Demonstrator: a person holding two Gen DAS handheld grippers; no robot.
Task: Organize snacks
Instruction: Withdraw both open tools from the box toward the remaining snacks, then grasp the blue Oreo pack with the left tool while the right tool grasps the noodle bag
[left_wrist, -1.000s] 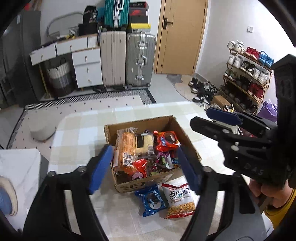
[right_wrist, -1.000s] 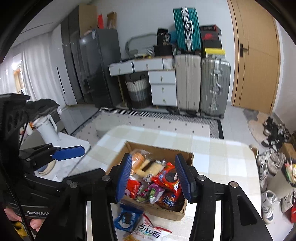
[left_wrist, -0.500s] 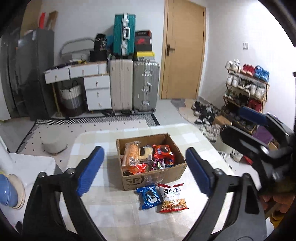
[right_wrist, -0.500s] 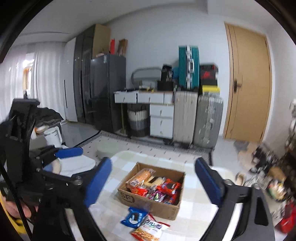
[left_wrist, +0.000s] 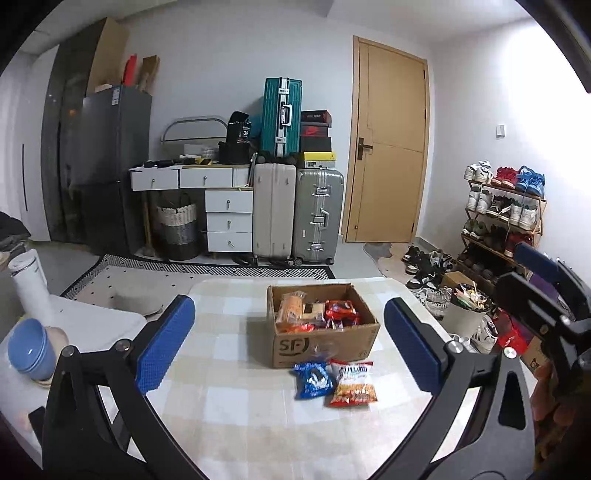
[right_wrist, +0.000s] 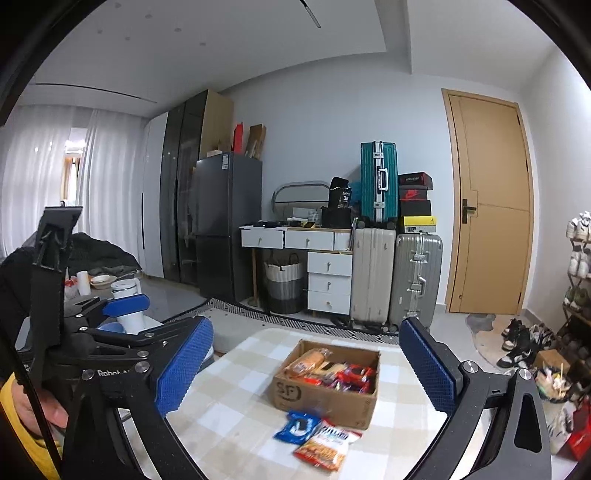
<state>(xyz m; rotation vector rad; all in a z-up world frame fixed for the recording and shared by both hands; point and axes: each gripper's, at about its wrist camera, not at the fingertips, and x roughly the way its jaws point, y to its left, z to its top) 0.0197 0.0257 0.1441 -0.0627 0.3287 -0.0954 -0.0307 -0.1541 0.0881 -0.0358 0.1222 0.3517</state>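
A cardboard box (left_wrist: 325, 341) full of snack packs stands on the checked table (left_wrist: 229, 398); it also shows in the right wrist view (right_wrist: 325, 395). In front of it lie a blue cookie pack (left_wrist: 312, 380) (right_wrist: 297, 426) and an orange-and-white chip bag (left_wrist: 352, 384) (right_wrist: 325, 446). My left gripper (left_wrist: 288, 345) is open and empty, held well back and above the table. My right gripper (right_wrist: 314, 373) is open and empty, also raised and back. Each gripper shows at the edge of the other's view.
A white side table with blue bowls (left_wrist: 27, 350) and a white jug (left_wrist: 27, 284) stands to the left. A bin (left_wrist: 467, 314) and shoe rack (left_wrist: 502, 218) are to the right. Suitcases (left_wrist: 317, 218), drawers and a fridge line the far wall.
Both grippers have pulled back and up from the box, which now looks small and far. The right gripper's fingers have spread from narrow to wide. The snacks have not moved.
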